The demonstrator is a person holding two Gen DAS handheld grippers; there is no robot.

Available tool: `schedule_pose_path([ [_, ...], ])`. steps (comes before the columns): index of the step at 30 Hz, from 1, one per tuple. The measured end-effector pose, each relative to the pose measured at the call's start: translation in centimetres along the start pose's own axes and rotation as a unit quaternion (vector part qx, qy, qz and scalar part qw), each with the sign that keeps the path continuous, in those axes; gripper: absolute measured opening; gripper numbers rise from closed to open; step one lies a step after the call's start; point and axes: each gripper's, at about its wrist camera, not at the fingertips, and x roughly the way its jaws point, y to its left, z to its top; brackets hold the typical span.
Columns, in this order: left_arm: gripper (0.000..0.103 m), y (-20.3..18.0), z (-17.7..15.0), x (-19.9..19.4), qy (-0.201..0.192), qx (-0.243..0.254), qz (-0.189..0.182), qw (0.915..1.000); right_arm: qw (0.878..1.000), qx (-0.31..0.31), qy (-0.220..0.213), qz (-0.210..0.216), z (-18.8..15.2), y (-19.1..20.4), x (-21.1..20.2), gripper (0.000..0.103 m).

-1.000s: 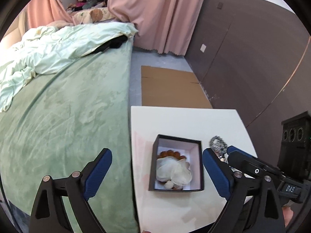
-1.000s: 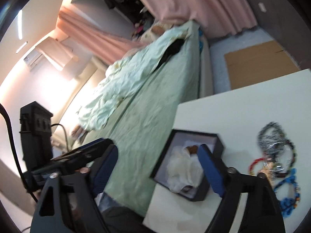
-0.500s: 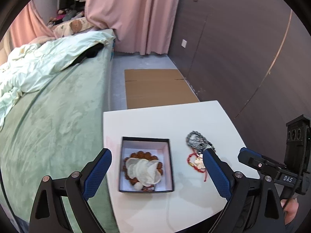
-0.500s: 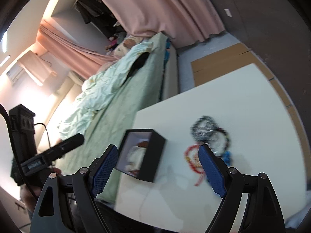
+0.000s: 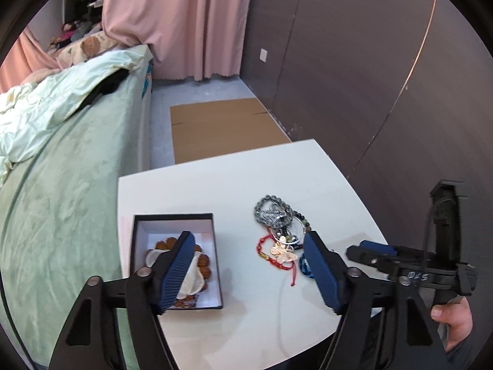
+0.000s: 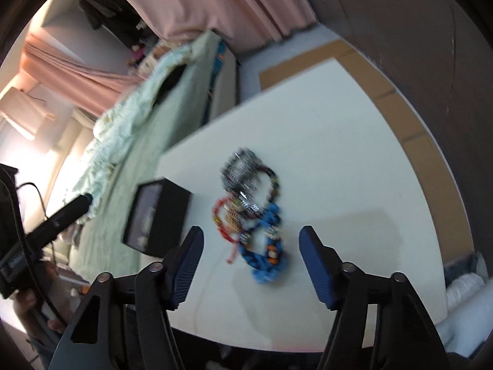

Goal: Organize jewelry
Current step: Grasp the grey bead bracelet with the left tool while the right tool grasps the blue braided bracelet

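A black jewelry box [image 5: 212,246] with a white lining sits at the left of the white table [image 5: 222,185]; brown beads and a white pouch lie inside it. A tangled pile of bracelets [image 5: 279,229], silver-grey, red and blue, lies to its right. My left gripper [image 5: 251,268] is open and empty above the table between box and pile. My right gripper [image 6: 249,262] is open and empty, just above the blue bracelet [image 6: 266,246] end of the pile [image 6: 246,191]. The box [image 6: 166,212] shows at its left.
A green bed [image 5: 61,185] with a pale quilt runs along the table's left side. Flattened cardboard [image 5: 225,129] lies on the floor beyond the table. A dark panelled wall [image 5: 369,77] stands to the right, pink curtains [image 5: 185,21] at the back.
Both grippers have swung right and forward. The bracelet pile has come into the middle of both views and is nearer the right gripper. Both stay open.
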Motion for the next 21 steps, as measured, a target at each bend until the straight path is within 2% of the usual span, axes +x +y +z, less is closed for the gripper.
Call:
schedule_pose_path([
  [4, 0.07, -0.5, -0.1, 0.7, 0.006, 0.002, -0.001, 1.0, 1.0, -0.014, 0.021, -0.004, -0.4, -0.2, 1.7, 0.057],
  [6, 0.065, -0.7, -0.2, 1.2, 0.012, 0.002, -0.004, 0.9999, 0.999, -0.024, 0.031, -0.01, -0.6, -0.2, 2.6, 0.047],
  [7, 0.064, -0.7, -0.1, 1.4, 0.014, 0.003, -0.003, 0.9999, 0.999, -0.028, 0.036, -0.01, -0.7, -0.2, 2.9, 0.033],
  [8, 0.064, -0.8, -0.1, 1.5, 0.014, 0.005, -0.001, 0.9999, 0.999, -0.031, 0.042, -0.013, -0.7, -0.3, 3.3, 0.013],
  [9, 0.064, -0.9, -0.1, 1.7, 0.013, 0.006, 0.0, 0.9999, 0.998, -0.03, 0.046, -0.02, -0.7, -0.5, 3.6, 0.013],
  [12, 0.062, -1.2, 0.2, 2.5, 0.017, 0.006, -0.004, 0.9998, 0.999, -0.023, 0.023, -0.015, -0.4, -1.1, 2.4, 0.012],
  [17, 0.049, -2.5, 0.6, 4.5, 0.034, 0.015, -0.016, 0.9992, 1.0, 0.0, -0.021, 0.007, 0.3, -1.8, -0.4, 0.012],
  [21, 0.045, -3.6, 1.0, 6.4, 0.046, 0.025, -0.027, 0.9982, 0.999, 0.019, -0.045, 0.017, 0.7, -2.5, -1.8, 0.012],
])
